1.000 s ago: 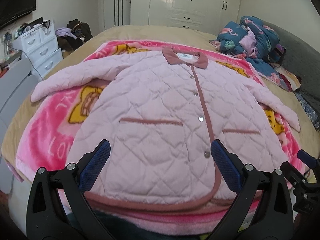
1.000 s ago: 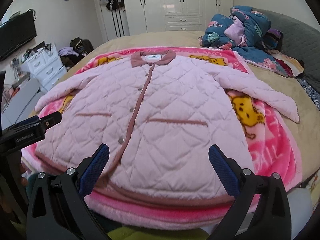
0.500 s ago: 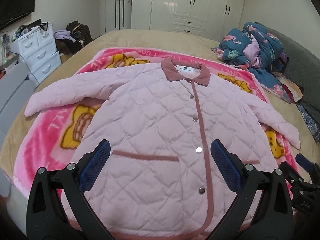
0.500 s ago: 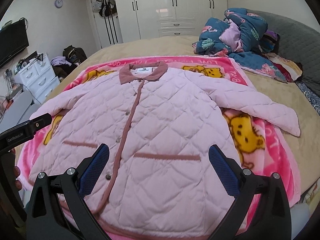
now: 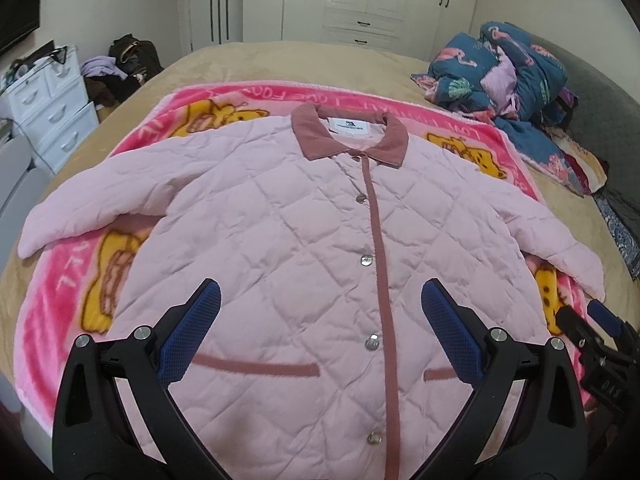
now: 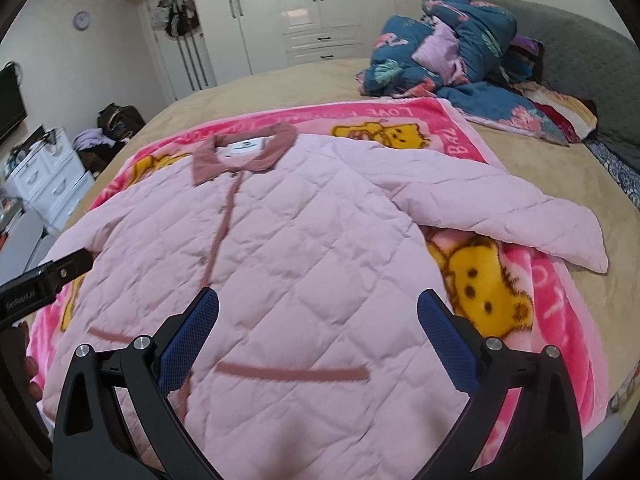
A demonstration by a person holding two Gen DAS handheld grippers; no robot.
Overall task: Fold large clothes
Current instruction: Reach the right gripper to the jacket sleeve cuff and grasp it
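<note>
A pink quilted jacket (image 5: 280,232) (image 6: 304,240) with a dusty-rose collar and snap placket lies flat, front up, on a pink cartoon blanket (image 5: 60,288) (image 6: 552,304). Both sleeves spread out sideways, one sleeve (image 5: 92,200) to the left and one sleeve (image 6: 500,212) to the right. My left gripper (image 5: 318,308) hovers open over the lower front, left of the placket and above the pocket trim. My right gripper (image 6: 318,312) hovers open over the jacket's right half, above the other pocket. Nothing is between either pair of blue pads.
The blanket lies on a tan bed (image 5: 280,60). A heap of blue patterned bedding (image 5: 500,76) (image 6: 444,52) sits at the far right by a grey headboard (image 6: 580,52). White drawers (image 5: 48,108) stand left of the bed, wardrobes (image 6: 312,8) behind it. The other gripper's body (image 5: 600,344) shows at the right edge.
Both grippers have moved forward over the jacket, from its hem toward its middle. The jacket itself has not shifted. Both stay open.
</note>
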